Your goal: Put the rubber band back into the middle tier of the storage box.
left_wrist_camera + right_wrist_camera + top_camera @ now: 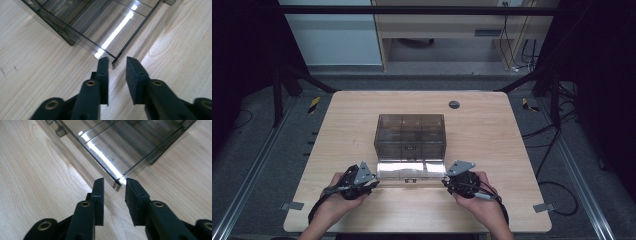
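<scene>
A smoky, translucent plastic organizer box, ribbed into rectangular compartments, sits mid-surface on the pale wood-grain surface, its glossy flat lid folded open toward the near edge. The left hand-held gripper, matte black, has its jaws slightly spread around the lid's near-left corner, not pressing on it. The right hand-held gripper likewise brackets the near-right corner, jaws parted with the sharp plastic edge between them.

A light wooden table with a round grommet is set on grey floor. Beyond it a wooden desk and trailing cables are seen; the sides are dark.
</scene>
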The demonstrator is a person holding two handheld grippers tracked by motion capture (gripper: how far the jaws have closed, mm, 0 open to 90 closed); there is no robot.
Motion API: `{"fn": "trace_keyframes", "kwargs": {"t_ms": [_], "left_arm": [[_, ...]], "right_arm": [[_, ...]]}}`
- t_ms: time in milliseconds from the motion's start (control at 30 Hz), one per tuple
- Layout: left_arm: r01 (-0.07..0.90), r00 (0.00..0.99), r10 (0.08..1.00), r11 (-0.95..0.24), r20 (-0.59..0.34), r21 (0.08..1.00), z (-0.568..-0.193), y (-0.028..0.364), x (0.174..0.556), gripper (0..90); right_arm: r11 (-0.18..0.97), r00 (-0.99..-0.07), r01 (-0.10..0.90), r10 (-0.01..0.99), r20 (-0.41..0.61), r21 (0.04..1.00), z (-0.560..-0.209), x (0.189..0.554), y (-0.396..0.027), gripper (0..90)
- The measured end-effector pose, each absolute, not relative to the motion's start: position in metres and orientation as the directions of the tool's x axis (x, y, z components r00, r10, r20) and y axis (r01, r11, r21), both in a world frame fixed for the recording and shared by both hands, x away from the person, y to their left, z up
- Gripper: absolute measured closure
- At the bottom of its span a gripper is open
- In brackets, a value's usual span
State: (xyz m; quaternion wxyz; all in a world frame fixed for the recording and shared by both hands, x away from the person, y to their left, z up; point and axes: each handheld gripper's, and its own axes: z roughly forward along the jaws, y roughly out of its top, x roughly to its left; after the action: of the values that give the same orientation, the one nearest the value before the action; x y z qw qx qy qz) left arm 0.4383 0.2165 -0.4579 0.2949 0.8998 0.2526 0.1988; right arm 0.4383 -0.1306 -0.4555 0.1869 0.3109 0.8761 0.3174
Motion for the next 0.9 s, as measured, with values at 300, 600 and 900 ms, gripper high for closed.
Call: {"fn": "trace_keyframes", "kwargs": {"t_ms": [300,600,900], "left_arm": [[0.322,0.762,0.621,-0.611,0.186,0.723,-0.444,0.246,0.441,39.2],[0.416,0.641,0.746,-0.536,0.182,0.734,-0.449,0.273,0.46,25.4],[0.487,0.549,0.812,-0.505,0.2,0.713,-0.454,0.289,0.471,20.7]], "right_arm": [[0.463,-0.594,0.542,0.801,-0.069,0.701,-0.448,0.449,-0.175,54.9],[0.374,-0.441,0.686,0.896,-0.052,0.624,-0.461,0.464,-0.21,65.0],[0.361,-0.395,0.742,0.916,-0.066,0.566,-0.473,0.469,-0.222,72.5]]}}
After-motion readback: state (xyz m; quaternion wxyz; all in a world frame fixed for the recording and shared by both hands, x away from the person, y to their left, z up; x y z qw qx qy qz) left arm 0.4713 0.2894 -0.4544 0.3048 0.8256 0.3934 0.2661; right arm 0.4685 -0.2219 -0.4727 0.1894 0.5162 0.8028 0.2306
